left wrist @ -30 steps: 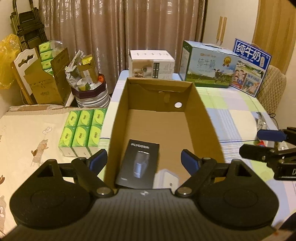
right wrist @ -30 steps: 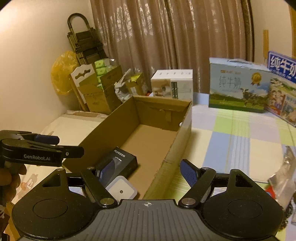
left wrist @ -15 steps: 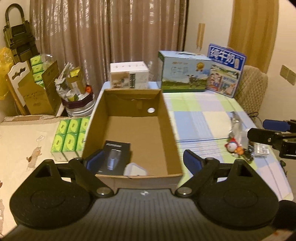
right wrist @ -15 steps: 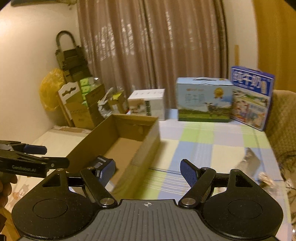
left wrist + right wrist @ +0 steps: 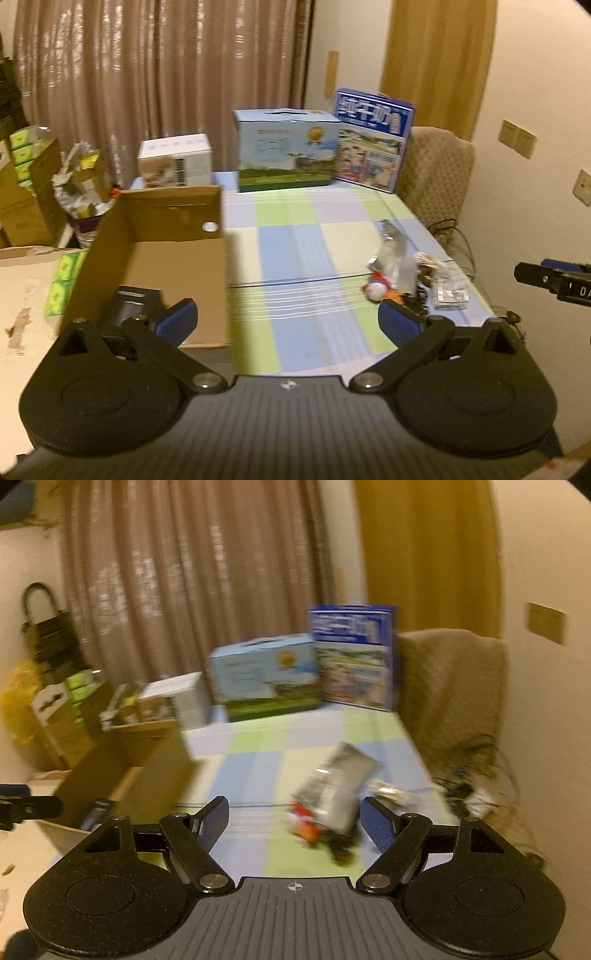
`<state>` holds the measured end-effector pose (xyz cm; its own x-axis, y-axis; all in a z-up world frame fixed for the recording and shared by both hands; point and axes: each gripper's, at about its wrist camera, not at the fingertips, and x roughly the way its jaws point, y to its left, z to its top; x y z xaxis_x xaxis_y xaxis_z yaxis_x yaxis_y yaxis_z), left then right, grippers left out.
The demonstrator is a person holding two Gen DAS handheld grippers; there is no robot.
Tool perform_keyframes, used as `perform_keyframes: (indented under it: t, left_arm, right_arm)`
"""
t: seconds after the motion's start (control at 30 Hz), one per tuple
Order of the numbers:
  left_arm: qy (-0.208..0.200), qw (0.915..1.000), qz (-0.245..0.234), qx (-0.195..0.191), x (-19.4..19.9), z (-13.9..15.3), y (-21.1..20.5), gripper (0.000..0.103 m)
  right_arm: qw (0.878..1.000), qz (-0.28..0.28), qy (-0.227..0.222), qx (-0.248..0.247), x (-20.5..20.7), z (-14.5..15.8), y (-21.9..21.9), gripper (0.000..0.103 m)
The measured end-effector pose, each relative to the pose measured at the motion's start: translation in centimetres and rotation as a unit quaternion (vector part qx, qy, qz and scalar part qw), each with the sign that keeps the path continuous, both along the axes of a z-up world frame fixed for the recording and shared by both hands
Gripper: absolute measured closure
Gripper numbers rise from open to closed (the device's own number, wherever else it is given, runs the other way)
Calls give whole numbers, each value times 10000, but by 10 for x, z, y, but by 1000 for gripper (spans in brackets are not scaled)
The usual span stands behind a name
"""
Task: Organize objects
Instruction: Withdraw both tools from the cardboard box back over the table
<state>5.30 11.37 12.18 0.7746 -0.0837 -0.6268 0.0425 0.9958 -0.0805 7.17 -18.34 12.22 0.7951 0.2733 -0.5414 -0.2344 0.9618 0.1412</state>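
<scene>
An open cardboard box (image 5: 155,236) stands on the left of the checked table and holds a black product box (image 5: 135,301). My left gripper (image 5: 288,317) is open and empty, above the table's near edge, right of the box. A pile of loose items lies at the table's right: a silver packet (image 5: 338,786), a small red and white toy (image 5: 376,288) and a blister pack (image 5: 448,295). My right gripper (image 5: 293,818) is open and empty, just short of that pile. The right wrist view is blurred.
Two blue milk cartons (image 5: 286,149) (image 5: 373,140) and a white box (image 5: 175,160) stand at the table's far edge. A padded chair (image 5: 434,173) stands at the right. Green tissue packs (image 5: 61,280) and stacked cartons lie left of the table.
Both grippers have swung to the right, away from the cardboard box and toward the pile of loose items. Both stay open and empty.
</scene>
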Motion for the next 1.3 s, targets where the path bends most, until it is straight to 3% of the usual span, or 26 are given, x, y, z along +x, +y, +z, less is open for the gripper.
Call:
perform_keyframes:
  t: [0.2,0.43,0.93,1.3]
  left_arm:
    - [78,9993,-369,-26,14,-11,-44,1]
    - [257,9979,-603,2,28,-28,-74,1]
    - [554,9942,-908,149,75,-71,-109,1]
    - [816,9918,-978,120,126,-113,-125,1]
  right_arm:
    - [9985,-509,187,-54,-11,-19,-51,27]
    - [9967,-702,402,-7,-16,-40,-81,27]
    - [9958,-577,696,-113,20,-83,-86,27]
    - [9946,-447,924,-181,79,-117,-85,27]
